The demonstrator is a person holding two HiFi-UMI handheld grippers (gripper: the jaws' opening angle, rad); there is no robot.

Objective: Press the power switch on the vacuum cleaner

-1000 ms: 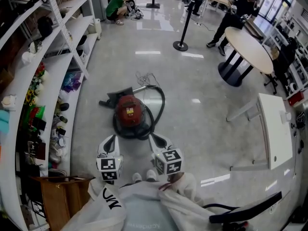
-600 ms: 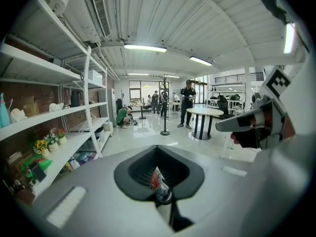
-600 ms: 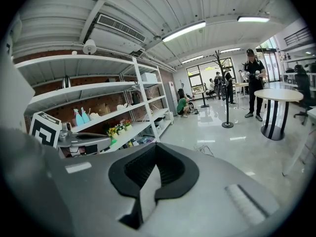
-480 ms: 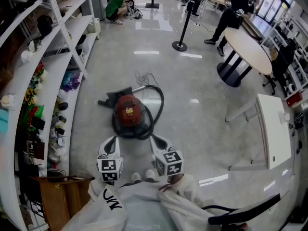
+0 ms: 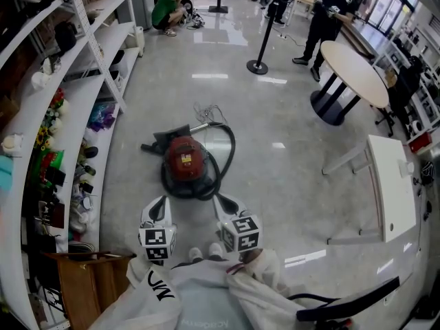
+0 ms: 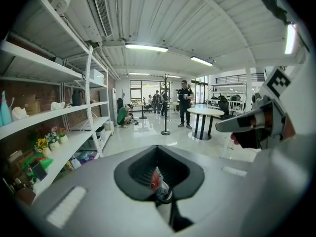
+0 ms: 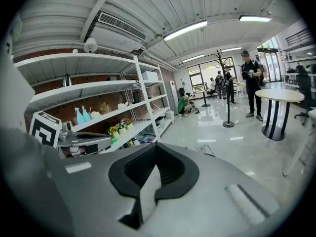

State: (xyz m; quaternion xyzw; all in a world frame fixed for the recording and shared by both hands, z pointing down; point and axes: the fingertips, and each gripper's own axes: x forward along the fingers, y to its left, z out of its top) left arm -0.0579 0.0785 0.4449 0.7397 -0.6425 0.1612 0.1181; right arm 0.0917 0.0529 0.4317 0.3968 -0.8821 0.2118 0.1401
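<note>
The red vacuum cleaner (image 5: pixel 184 158) is seen on the floor, ringed by its black hose (image 5: pixel 230 150). Just short of it, the left gripper (image 5: pixel 159 199) and right gripper (image 5: pixel 220 199) are held clenched, with nothing grasped or touched. Compared with a second ago, all three are found unmoved. Its power switch cannot be made out; only a red sliver is glimpsed in the left gripper view.

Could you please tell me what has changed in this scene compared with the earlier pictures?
Only a bystander moved: the person in dark clothes by the round table shifted slightly left in the head view. Nothing was taken hold of or let go. The red vacuum cleaner lies where it was on the floor, and the left gripper and right gripper stay on its near side, jaws together and empty.
</note>
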